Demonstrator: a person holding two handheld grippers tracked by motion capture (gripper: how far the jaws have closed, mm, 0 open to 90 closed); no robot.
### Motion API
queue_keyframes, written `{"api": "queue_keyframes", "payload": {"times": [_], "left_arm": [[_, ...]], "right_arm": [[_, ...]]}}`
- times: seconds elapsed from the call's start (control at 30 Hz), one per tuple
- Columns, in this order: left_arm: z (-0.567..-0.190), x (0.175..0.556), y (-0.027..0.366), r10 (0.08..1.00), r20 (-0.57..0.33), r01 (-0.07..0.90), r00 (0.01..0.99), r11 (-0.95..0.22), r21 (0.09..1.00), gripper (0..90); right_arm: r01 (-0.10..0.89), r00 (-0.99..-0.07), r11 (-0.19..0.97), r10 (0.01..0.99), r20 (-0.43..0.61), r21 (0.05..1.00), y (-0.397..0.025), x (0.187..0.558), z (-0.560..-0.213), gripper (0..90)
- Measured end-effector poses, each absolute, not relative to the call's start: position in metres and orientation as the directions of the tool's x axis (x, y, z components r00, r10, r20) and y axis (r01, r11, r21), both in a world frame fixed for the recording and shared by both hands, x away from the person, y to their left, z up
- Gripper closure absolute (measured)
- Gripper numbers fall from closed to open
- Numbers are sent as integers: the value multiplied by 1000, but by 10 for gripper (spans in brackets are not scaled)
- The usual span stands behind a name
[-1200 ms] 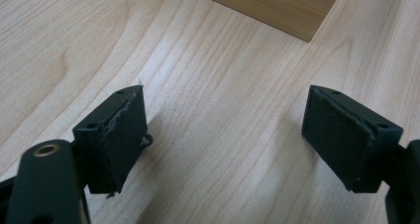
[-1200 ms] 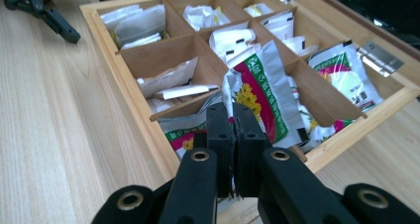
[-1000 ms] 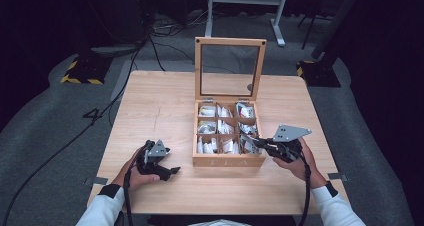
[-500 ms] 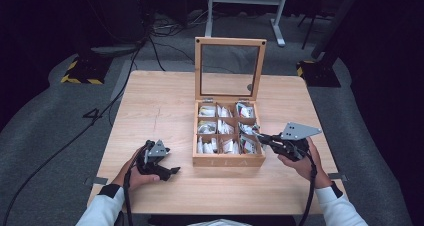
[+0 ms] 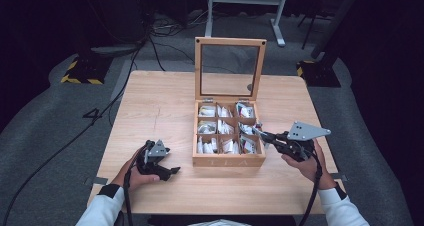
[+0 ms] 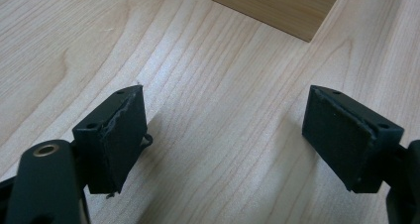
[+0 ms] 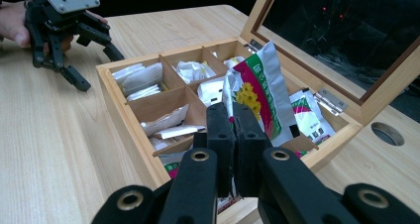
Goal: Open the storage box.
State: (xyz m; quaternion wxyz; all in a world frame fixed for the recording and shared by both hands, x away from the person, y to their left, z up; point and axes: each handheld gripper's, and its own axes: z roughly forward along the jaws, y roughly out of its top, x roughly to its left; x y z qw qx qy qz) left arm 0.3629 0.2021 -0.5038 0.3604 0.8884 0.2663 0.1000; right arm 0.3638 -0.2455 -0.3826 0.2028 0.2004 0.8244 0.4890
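Right tool [image 7: 233, 130] clamped shut on tea sachet [image 7: 262, 95] above wooden box [image 7: 119, 110], left tool [image 6: 223, 135] wide open, empty, over table [image 6: 208, 75].

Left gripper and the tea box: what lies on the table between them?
Nothing: in the high view, bare wooden table separates the open left gripper from the tea box. The left gripper view shows bare wood too.

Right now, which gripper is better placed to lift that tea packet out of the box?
Right. The right gripper is shut on the tea packet above the wooden box; the left gripper rests open on the table, apart.
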Motion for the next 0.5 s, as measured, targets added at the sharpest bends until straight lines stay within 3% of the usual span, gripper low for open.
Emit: {"api": "queue_keyframes", "payload": {"times": [0.5], "left_arm": [[-504,363,202,545,-15,401,838,-598,694,177]], "right_arm": [[93,-855,428,497,-148,899,-241,351,-373,881]]}}
